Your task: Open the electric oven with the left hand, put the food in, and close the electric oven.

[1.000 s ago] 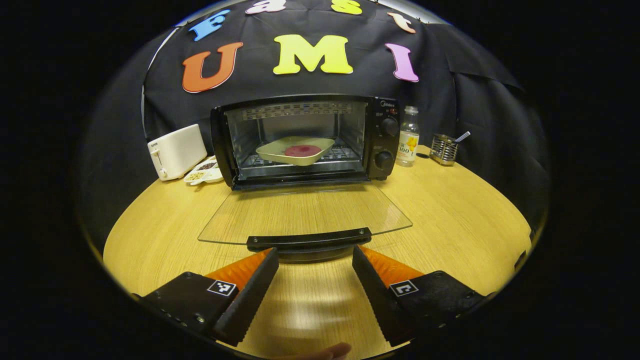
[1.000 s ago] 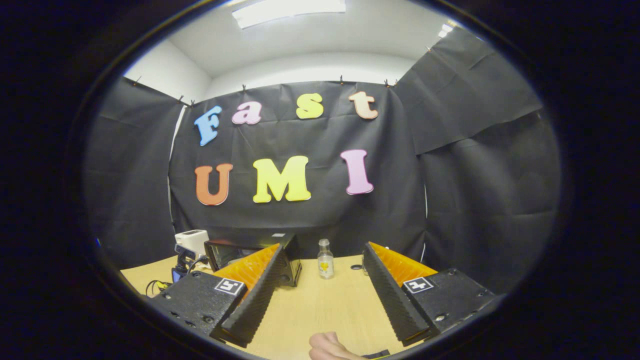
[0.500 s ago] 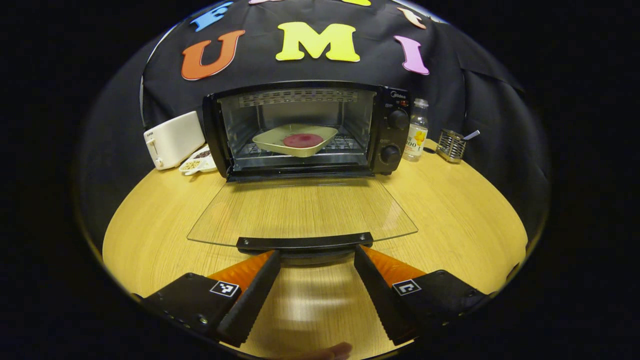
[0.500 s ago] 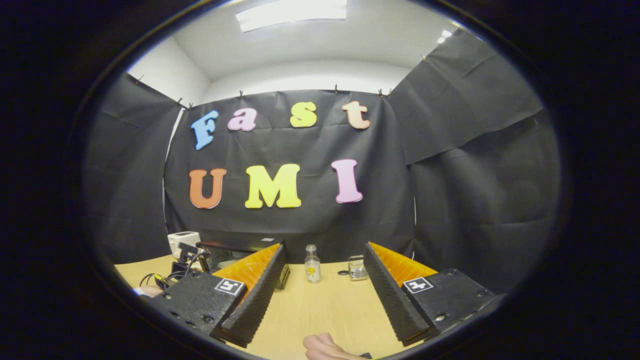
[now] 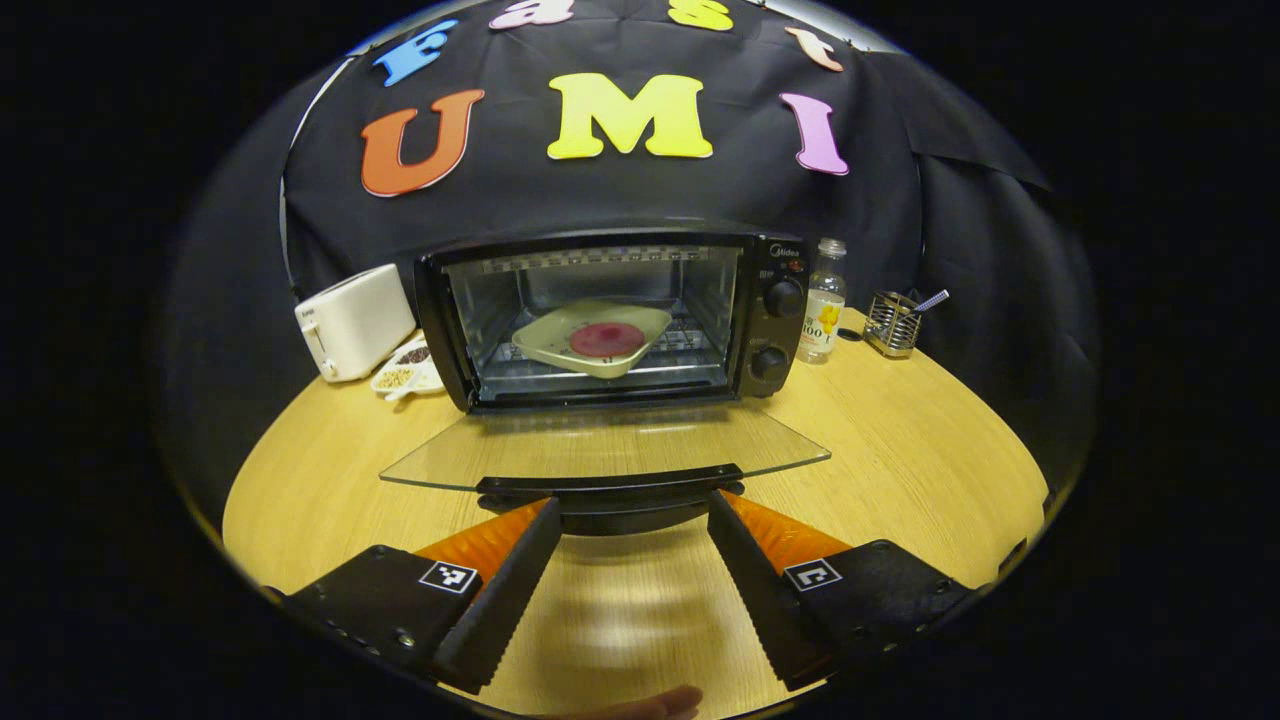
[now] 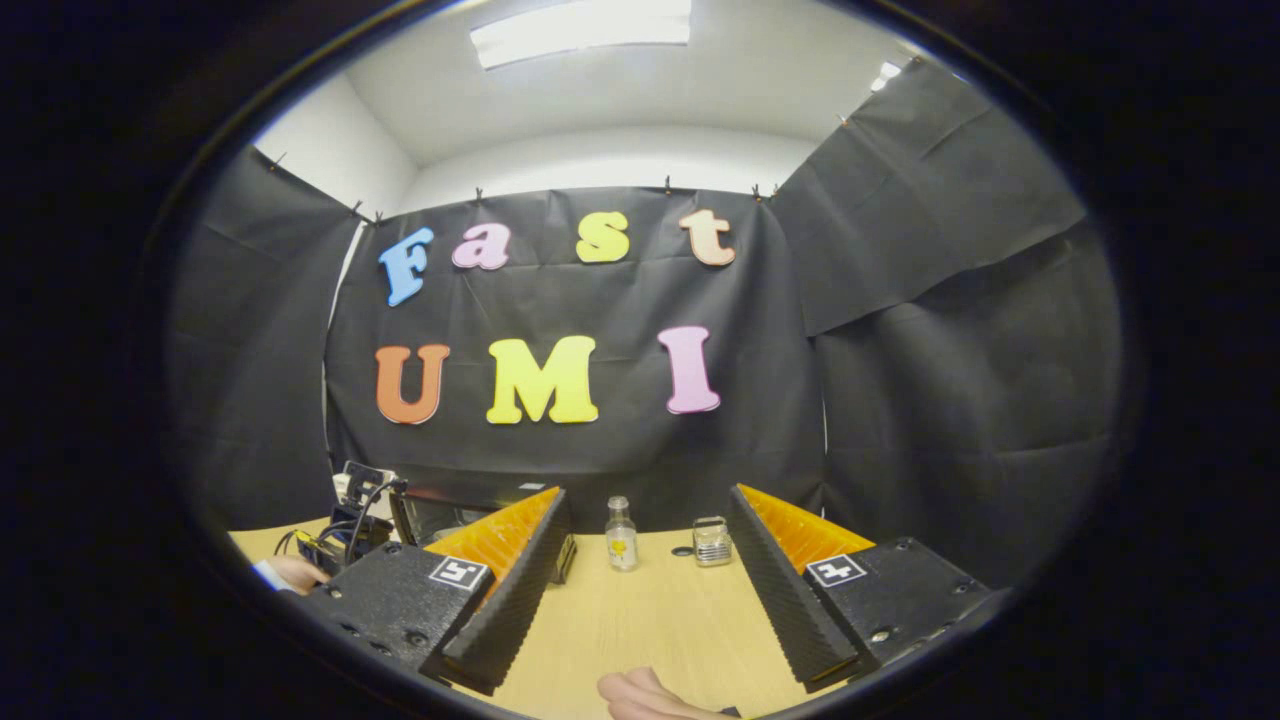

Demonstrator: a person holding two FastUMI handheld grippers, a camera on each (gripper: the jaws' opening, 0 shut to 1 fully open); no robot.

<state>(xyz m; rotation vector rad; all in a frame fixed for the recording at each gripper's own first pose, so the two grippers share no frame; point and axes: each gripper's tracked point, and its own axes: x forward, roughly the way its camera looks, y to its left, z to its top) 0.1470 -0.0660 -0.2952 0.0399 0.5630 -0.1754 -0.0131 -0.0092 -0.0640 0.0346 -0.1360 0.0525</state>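
With the plate (image 5: 592,340) inside the oven (image 5: 610,315), the wide-open, empty left gripper (image 5: 625,560) should lift under the door handle (image 5: 610,486) evenly

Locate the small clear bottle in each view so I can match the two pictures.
Left gripper view: the bottle stands right of centre, just beside the knob side of the oven.
Right gripper view: the bottle stands low, near the centre, at the far edge of the table.
Shared landmark: the wire holder, just to the bottle's right in both views.
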